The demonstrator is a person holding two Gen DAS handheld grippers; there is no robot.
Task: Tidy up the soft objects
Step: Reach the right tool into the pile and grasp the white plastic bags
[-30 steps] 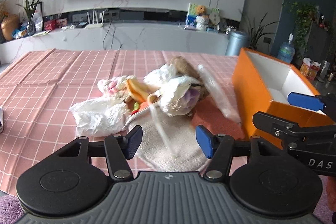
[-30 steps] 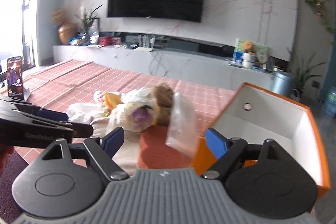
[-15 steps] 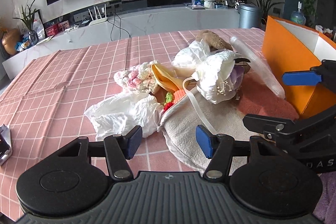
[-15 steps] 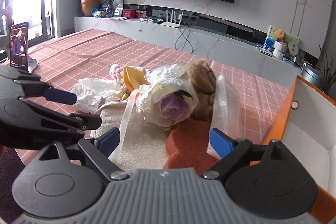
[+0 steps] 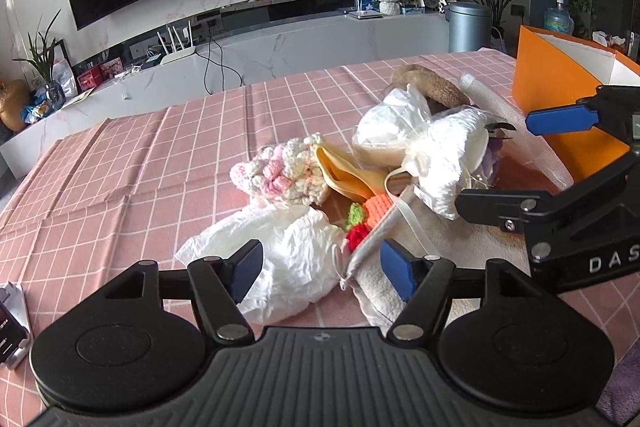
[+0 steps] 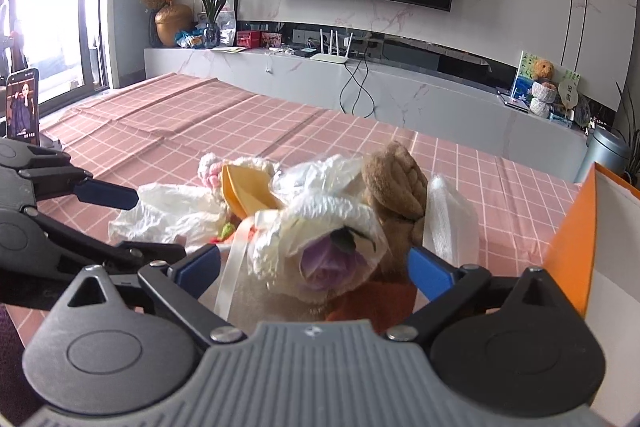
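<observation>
In the left wrist view, the left hand-held gripper (image 5: 320, 265) is opening, its blue pads astride a crinkled white plastic bag (image 5: 296, 259) without pressing it. Behind lie a nubbly pink-and-cream crochet piece (image 5: 280, 171) and a smooth orange box (image 5: 560, 99) on the pink checked bench (image 5: 140, 167).

In the right wrist view, the right hand-held gripper (image 6: 316, 265) is opening around a white-wrapped purple flower (image 6: 328, 247), gripping nothing, beside a fuzzy brown plush toy (image 6: 396, 183).

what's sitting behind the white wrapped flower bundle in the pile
A brown plush toy lies right behind the white wrapped flower bundle; only its rounded top shows, the rest is covered by the wrapping.
</observation>
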